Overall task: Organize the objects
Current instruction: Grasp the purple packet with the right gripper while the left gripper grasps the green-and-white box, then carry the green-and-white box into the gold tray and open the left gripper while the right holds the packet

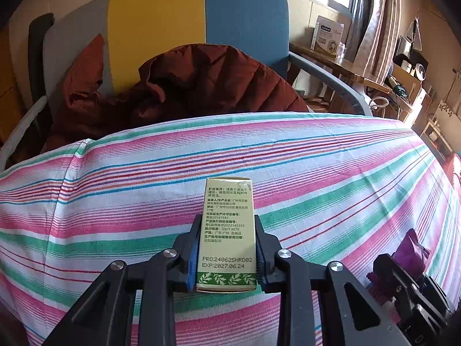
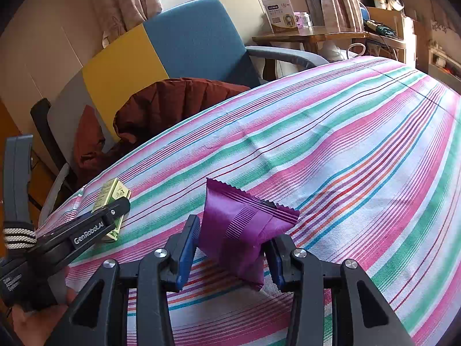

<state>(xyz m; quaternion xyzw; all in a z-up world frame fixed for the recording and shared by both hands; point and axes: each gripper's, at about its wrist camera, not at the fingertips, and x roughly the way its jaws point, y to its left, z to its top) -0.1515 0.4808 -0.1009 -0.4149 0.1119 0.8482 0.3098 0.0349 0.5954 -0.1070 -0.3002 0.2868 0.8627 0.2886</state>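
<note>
Striped tablecloth, tricolour armchair behind

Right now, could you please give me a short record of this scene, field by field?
Surface: striped cloth over the table
Left gripper: shut on the green box, which lies on the cloth
Right gripper: shut on the purple packet, pads pressing on its lower part
Packet position: right of the box, apart from it
Behind the table: chair with a rust-red jacket on it
</note>
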